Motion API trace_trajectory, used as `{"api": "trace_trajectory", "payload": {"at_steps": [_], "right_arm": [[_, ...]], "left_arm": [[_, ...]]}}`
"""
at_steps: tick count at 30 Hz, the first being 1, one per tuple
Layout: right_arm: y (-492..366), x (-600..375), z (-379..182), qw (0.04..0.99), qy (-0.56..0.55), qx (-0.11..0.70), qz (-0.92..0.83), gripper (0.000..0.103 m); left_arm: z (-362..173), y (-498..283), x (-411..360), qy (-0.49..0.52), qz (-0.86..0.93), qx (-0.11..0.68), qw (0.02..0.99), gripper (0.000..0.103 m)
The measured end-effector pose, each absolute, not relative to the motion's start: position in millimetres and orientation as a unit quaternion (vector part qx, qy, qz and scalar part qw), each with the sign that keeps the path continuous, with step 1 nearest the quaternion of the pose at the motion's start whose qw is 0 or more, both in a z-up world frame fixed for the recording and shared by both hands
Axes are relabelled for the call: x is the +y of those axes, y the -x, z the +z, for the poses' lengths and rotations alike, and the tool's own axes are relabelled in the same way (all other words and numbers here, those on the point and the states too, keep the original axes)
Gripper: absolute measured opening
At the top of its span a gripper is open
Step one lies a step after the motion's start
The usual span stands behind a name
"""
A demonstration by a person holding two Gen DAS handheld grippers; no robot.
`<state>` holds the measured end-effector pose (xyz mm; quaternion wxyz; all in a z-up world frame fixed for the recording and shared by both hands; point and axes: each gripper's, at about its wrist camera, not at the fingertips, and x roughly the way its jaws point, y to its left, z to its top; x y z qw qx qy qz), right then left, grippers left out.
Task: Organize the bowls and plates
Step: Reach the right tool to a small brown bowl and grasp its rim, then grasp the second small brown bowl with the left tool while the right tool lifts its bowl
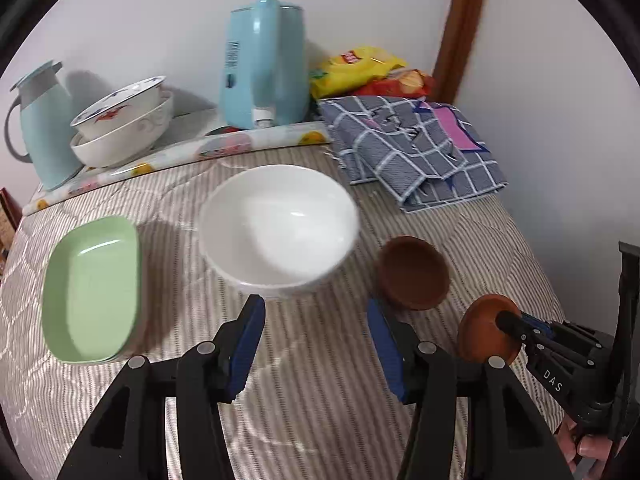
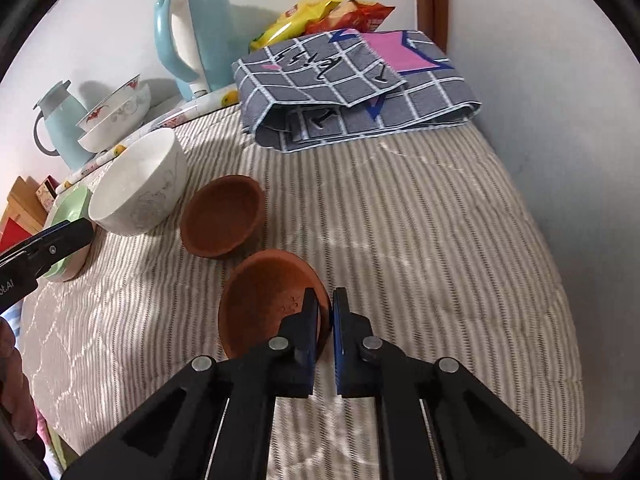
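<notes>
The right gripper (image 2: 325, 308) is clamping the near rim of a brown saucer (image 2: 264, 296), its two blue-padded fingers (image 2: 310, 320) standing almost together, one inside the rim and one outside. The saucer is tilting, its far edge toward the striped quilt (image 2: 420, 240). In the left wrist view the same gripper (image 1: 505, 320) is reaching in from the right, with the saucer (image 1: 480, 332) seen edge-on at its tip.

The left gripper (image 1: 316, 312) is hanging above the quilt (image 1: 300, 360) with its jaws standing partly apart and nothing between them. Just beyond its tips a white bowl (image 1: 280, 224) is sitting upright. A brown bowl (image 1: 414, 272) is sitting to the right of the white bowl, near the held saucer. A green dish (image 1: 92, 288) is lying to the left of the white bowl.

Farther back, two stacked patterned bowls (image 1: 124, 128) are resting on a floral mat (image 1: 180, 156), between a pale blue jug (image 1: 44, 120) and a blue kettle (image 1: 264, 68). A folded checked cloth (image 1: 408, 148) is lying at the right rear, with snack bags (image 1: 360, 70) behind it.
</notes>
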<state>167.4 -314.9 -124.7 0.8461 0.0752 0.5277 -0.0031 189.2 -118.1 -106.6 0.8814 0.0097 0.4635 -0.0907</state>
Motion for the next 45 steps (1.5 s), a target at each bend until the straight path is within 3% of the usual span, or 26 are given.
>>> {"api": "trace_trajectory", "payload": {"at_steps": [16,35,39,45], "right_arm": [[-160,-373,-127,0.845,-0.108,0.524,-0.019,0.007],[-172,-388,-141,0.838,-0.113,0.534,0.009,0.011],[-175,-386,-147,0.83,-0.117,0.546,0.015,0.019],[-175,-384,-148,0.831,-0.117,0.543,0.01,0.016]], "left_arm": [[-140,-201,-183,-0.027,-0.111,0.491,0.864,0.05],[-170,-230,-193,0.004,-0.068,0.521,0.851,0.032],[-175,-232,-192,0.001,-0.067,0.522,0.85,0.024],[-175,-233,-192,-0.003,-0.061,0.516,0.855,0.012]]}}
